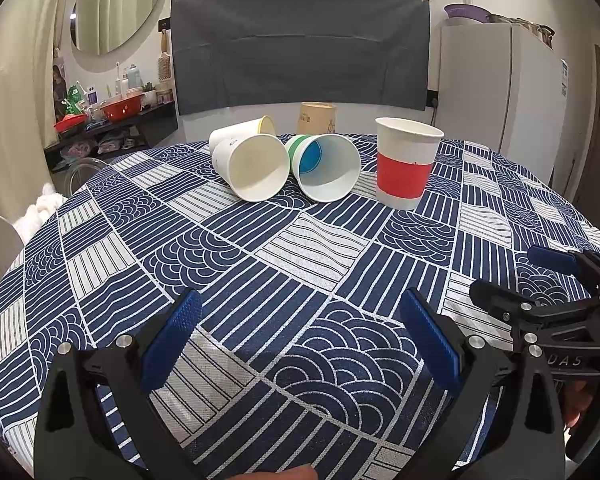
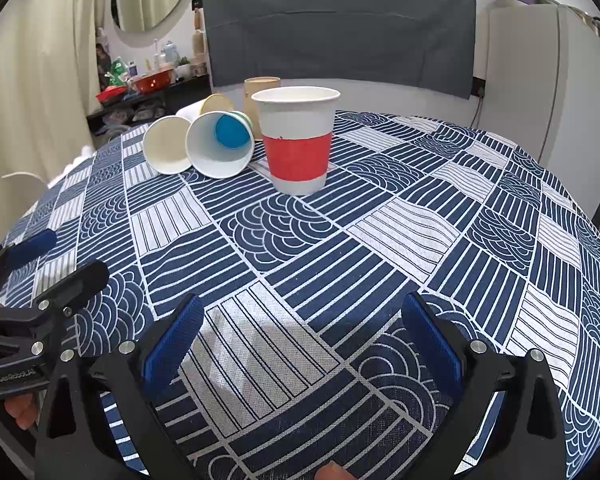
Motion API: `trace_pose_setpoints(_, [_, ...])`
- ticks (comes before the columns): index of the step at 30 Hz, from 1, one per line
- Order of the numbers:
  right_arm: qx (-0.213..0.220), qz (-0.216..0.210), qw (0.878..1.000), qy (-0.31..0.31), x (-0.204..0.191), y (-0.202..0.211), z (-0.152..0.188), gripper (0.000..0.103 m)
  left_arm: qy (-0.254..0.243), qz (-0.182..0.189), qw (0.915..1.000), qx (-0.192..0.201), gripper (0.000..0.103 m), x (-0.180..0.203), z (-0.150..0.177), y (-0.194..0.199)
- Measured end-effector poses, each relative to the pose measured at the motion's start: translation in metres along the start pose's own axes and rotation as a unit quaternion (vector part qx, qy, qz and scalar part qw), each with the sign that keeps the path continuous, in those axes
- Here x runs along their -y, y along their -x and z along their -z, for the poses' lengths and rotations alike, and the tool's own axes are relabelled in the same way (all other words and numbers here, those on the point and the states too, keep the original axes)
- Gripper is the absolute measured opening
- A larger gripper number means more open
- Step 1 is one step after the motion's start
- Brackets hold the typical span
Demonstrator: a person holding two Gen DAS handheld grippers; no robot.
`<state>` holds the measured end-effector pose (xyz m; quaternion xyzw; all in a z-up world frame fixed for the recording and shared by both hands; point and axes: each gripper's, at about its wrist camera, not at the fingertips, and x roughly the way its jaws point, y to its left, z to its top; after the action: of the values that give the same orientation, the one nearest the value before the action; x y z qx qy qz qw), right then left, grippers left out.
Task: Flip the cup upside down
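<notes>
A white paper cup with a red band stands upright, mouth up, on the far part of the table; it also shows in the right wrist view. My left gripper is open and empty, low over the near cloth, well short of the cups. My right gripper is open and empty, also near the front edge. The right gripper shows at the right edge of the left wrist view. The left gripper shows at the left edge of the right wrist view.
Three cups lie on their sides left of the red one: a plain white cup, a green-banded cup with a blue bottom, a yellow-rimmed cup. A tan cup stands behind. The blue patterned tablecloth covers the round table. A grey chair back is beyond.
</notes>
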<state>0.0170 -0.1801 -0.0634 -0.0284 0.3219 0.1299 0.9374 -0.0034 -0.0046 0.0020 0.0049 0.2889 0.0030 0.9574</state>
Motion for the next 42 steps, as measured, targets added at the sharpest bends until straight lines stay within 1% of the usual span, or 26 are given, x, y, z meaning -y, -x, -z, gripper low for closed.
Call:
trace_pose_setpoints(13, [-0.001, -0.001, 1.000, -0.002, 0.0014, 0.0000, 0.0002, 0.095, 0.000, -0.001, 1.0000, 0.002, 0.097, 0.0005, 0.0001, -0.0005])
trace_pose_setpoints(33, [-0.015, -0.010, 1.000, 0.001, 0.0003, -0.0049, -0.0001, 0.095, 0.001, 0.008, 1.0000, 0.003, 0.097, -0.0005, 0.0013, 0.0004])
trace_pose_setpoints(42, [-0.011, -0.009, 1.000, 0.001, -0.0001, -0.0038, 0.0005, 0.095, 0.000, 0.008, 1.0000, 0.002, 0.097, -0.0011, 0.0014, 0.0005])
